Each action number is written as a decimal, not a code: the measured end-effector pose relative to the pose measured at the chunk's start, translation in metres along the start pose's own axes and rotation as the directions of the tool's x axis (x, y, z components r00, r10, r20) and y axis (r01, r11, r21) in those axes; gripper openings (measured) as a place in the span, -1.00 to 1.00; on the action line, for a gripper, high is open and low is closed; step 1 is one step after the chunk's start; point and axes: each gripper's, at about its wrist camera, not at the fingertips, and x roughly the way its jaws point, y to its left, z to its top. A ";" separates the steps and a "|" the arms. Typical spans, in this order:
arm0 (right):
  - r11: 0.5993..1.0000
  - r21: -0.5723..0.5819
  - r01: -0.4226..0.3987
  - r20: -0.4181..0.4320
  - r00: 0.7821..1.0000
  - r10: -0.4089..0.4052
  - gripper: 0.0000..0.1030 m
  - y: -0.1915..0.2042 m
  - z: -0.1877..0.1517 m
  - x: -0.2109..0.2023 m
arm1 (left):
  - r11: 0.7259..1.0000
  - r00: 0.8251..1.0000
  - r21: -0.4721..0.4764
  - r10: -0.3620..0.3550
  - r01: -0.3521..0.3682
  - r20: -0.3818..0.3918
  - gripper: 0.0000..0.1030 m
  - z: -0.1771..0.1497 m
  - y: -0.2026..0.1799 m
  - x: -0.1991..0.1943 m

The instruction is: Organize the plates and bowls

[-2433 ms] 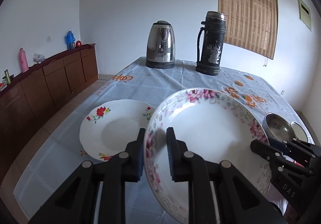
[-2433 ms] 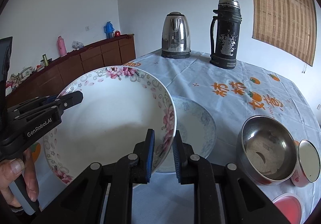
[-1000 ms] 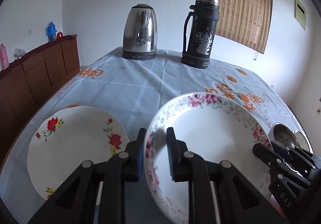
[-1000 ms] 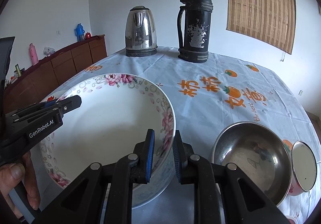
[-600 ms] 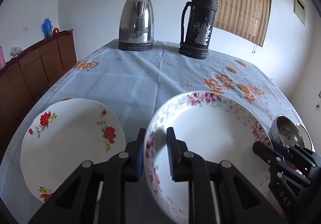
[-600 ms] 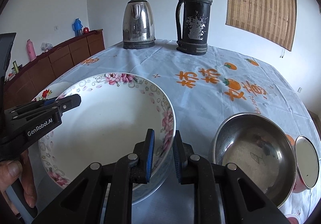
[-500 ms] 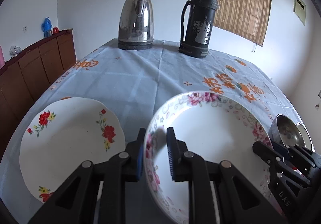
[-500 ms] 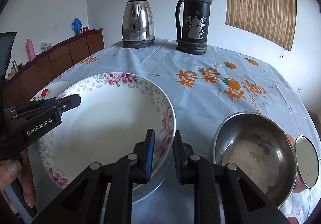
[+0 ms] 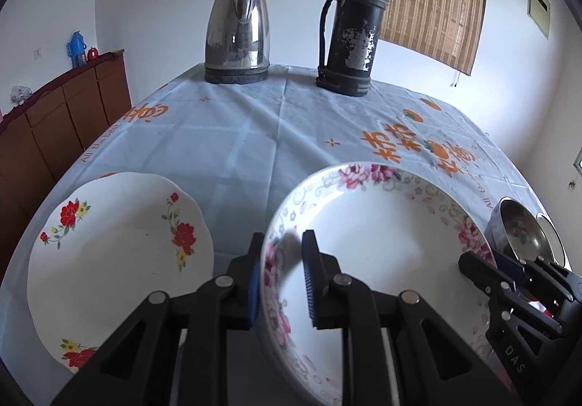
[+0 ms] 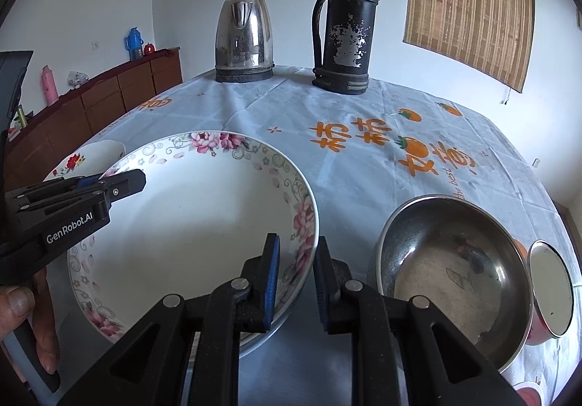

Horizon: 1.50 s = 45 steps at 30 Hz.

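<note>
A white plate with pink flowers on its rim (image 9: 382,242) (image 10: 189,224) is held level between both grippers, low over the table. My left gripper (image 9: 282,242) (image 10: 123,184) is shut on its left rim. My right gripper (image 10: 296,242) (image 9: 473,260) is shut on its right rim. Under it the edge of a pale bluish plate (image 10: 262,344) shows; I cannot tell whether the two touch. A white plate with red flowers (image 9: 120,253) (image 10: 87,158) lies on the table to the left.
A steel bowl (image 10: 451,271) (image 9: 516,227) and a red enamel cup (image 10: 549,293) stand right of the held plate. A steel kettle (image 9: 236,35) and a black flask (image 9: 349,31) stand at the far edge. A brown sideboard (image 9: 54,122) runs along the left wall.
Both grippers carried the pink-flowered plate away from the red-flowered plate and down over the bluish plate beside the steel bowl. Over the last half second hardly anything moves.
</note>
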 end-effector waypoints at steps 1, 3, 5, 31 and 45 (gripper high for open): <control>1.000 0.000 0.002 0.001 1.000 -0.002 -0.62 0.000 0.000 0.000 | 1.000 1.000 0.003 -0.001 0.001 0.000 -0.67 0.000 -0.001 0.000; 1.000 -0.001 0.009 0.003 1.000 -0.009 -0.62 -0.001 -0.001 -0.001 | 1.000 1.000 0.012 -0.001 0.001 0.002 -0.67 -0.001 -0.002 -0.001; 1.000 -0.002 0.015 0.005 1.000 -0.015 -0.62 -0.001 -0.001 -0.001 | 1.000 1.000 0.019 0.000 0.000 0.003 -0.67 -0.001 -0.004 -0.002; 0.997 -0.045 0.062 0.010 0.998 -0.062 -0.60 0.002 -0.005 -0.002 | 0.991 0.999 0.121 0.051 -0.050 0.000 -0.64 -0.012 -0.016 -0.001; 0.996 -0.056 0.071 0.013 0.997 -0.071 -0.60 0.002 -0.005 -0.003 | 0.992 0.999 0.116 0.043 -0.042 -0.002 -0.64 -0.013 -0.015 -0.002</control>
